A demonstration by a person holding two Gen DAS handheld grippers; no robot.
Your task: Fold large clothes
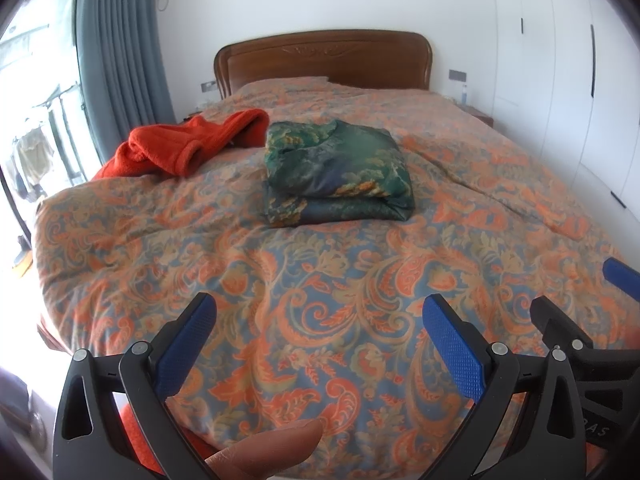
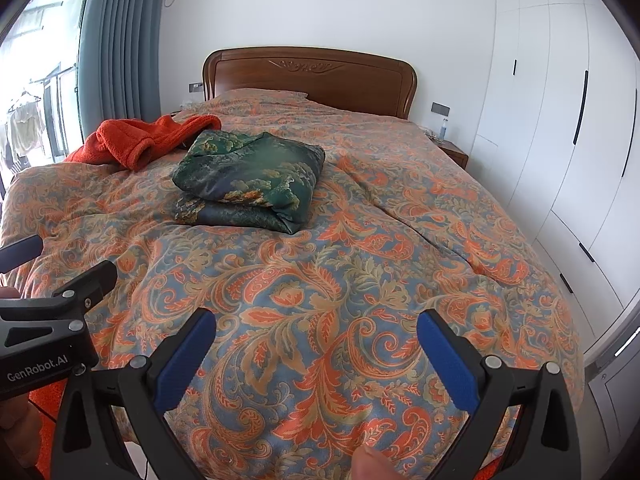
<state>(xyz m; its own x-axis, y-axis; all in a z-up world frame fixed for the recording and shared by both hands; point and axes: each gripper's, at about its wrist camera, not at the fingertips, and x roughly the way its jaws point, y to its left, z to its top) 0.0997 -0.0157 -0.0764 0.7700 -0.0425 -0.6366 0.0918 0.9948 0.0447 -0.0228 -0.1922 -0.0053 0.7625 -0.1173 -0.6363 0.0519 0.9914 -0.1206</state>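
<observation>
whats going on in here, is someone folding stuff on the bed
A person stands at the foot of the bed with a hand-held tool in each hand. The left tool and the right tool are both open and hold nothing, hovering above the patterned quilt. A green patterned garment lies folded in a neat bundle mid-bed. An orange fleece garment lies crumpled beside it toward the window side, not yet folded, so it looks like the one left to do.

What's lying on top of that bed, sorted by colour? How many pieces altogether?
Orange-red fleece garment, unfolded, crumpled: 1
Green patterned garment, folded: 1
Total: 2 pieces on the paisley bedspread. Both grippers, left and right, are open and hold nothing.
</observation>
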